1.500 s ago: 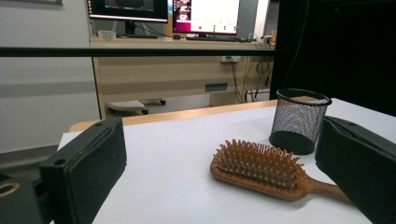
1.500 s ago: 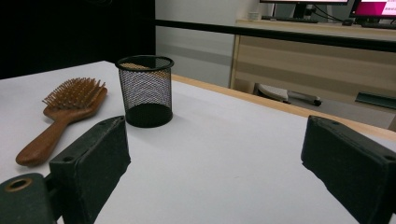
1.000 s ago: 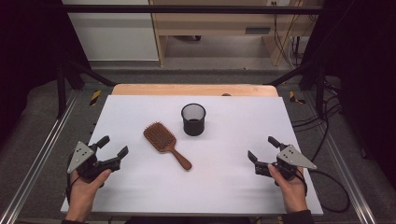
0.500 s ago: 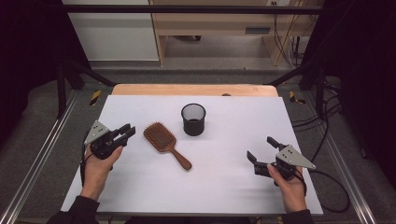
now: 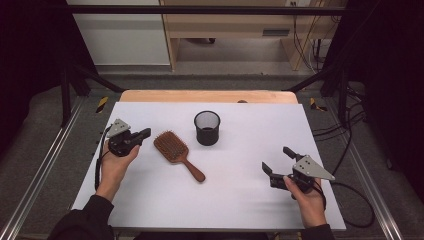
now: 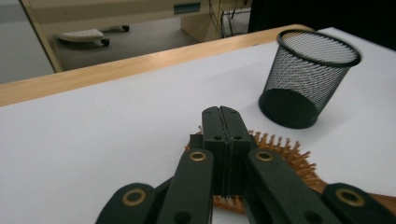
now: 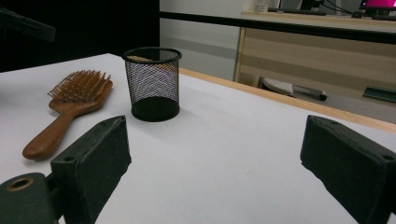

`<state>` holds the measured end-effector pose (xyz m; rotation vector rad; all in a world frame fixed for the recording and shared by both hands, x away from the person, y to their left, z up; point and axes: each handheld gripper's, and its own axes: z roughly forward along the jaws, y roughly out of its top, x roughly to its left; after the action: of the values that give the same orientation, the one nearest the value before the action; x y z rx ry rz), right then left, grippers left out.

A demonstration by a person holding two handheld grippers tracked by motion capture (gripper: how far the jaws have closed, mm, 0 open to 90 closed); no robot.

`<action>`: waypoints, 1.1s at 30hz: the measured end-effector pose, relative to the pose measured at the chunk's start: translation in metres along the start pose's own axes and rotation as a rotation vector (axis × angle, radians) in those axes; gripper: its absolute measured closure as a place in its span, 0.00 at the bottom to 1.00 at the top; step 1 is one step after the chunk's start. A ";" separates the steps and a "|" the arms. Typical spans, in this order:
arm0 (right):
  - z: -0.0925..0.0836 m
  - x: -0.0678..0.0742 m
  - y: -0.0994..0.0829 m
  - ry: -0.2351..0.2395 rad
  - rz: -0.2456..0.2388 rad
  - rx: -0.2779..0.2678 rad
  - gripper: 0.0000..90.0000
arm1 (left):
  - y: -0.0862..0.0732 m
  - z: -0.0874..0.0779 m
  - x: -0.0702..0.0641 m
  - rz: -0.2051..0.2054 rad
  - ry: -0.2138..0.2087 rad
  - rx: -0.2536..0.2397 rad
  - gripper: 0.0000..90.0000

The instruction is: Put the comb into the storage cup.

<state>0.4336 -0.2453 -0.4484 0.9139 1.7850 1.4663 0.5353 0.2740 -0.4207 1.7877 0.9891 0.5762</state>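
A wooden paddle hairbrush [image 5: 172,150] [image 6: 280,149] [image 7: 70,100] lies bristles up on the white table, handle toward the front right. Just right of it stands an empty black mesh cup [image 5: 207,127] [image 6: 306,77] [image 7: 153,84]. My left gripper [image 5: 145,132] [image 6: 220,112] hovers at the brush head's left edge, pointing at it. Its jaws have just been closing and now press together with nothing between them. My right gripper [image 5: 276,159] [image 7: 215,154] rests low at the front right with its jaws wide apart and empty, aimed toward the cup.
The white sheet [image 5: 280,120] covers the table, and a wooden strip [image 5: 200,96] runs along its far edge. Metal rails [image 5: 45,165] flank both sides. Cables [image 5: 350,150] trail off the right edge. Cabinets stand on the floor beyond.
My left gripper moved from the front left corner forward and right to the brush head, and its jaws closed. My right gripper stayed put.
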 end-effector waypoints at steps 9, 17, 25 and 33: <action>0.000 0.000 0.000 0.002 0.001 0.002 0.09 | 0.004 0.018 0.000 0.020 0.000 0.037 1.00; -0.001 -0.001 0.000 0.002 0.005 0.000 0.09 | 0.007 0.032 -0.006 0.072 -0.003 0.087 1.00; 0.000 0.000 0.000 0.006 0.005 0.000 0.09 | 0.003 0.043 -0.006 0.093 -0.001 0.125 1.00; 0.000 0.000 -0.001 0.007 0.010 0.004 0.09 | -0.003 0.055 -0.001 0.087 0.004 0.145 1.00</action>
<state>0.4337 -0.2459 -0.4493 0.9217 1.7916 1.4748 0.5745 0.2453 -0.4459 1.9661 0.9803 0.5744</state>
